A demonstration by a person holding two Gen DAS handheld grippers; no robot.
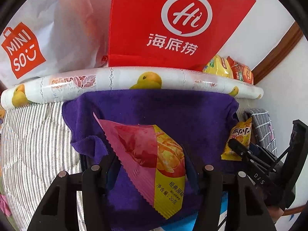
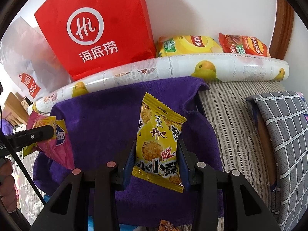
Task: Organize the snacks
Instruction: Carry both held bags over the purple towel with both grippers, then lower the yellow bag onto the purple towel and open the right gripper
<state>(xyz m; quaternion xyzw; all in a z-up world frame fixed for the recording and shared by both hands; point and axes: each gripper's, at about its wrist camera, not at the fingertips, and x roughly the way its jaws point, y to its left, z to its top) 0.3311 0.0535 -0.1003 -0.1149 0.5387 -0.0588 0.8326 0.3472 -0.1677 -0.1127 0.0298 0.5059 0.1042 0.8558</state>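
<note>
Against a white wall stand a red bag (image 1: 173, 25) marked "Hi 海底捞" and a white MINISO bag (image 1: 28, 52), behind a rolled fruit-print sheet (image 1: 134, 80). Below it a purple towel (image 1: 173, 111) covers striped bedding (image 2: 231, 119). Your left claw (image 1: 152, 165) grips a pink-and-yellow crisp packet (image 1: 154, 154) reading "经典原味", "净含量: 20克", above the towel. Your right claw (image 2: 156, 161) grips a yellow snack packet (image 2: 156, 134) reading "小小酥", also above it. Two larger packets, yellow (image 2: 186, 45) and red (image 2: 244, 44), lie beyond the roll.

Four snack packets (image 2: 159, 144), two carrier bags (image 2: 100, 28), one purple towel (image 2: 100, 119), one patterned roll (image 2: 231, 67)
</note>
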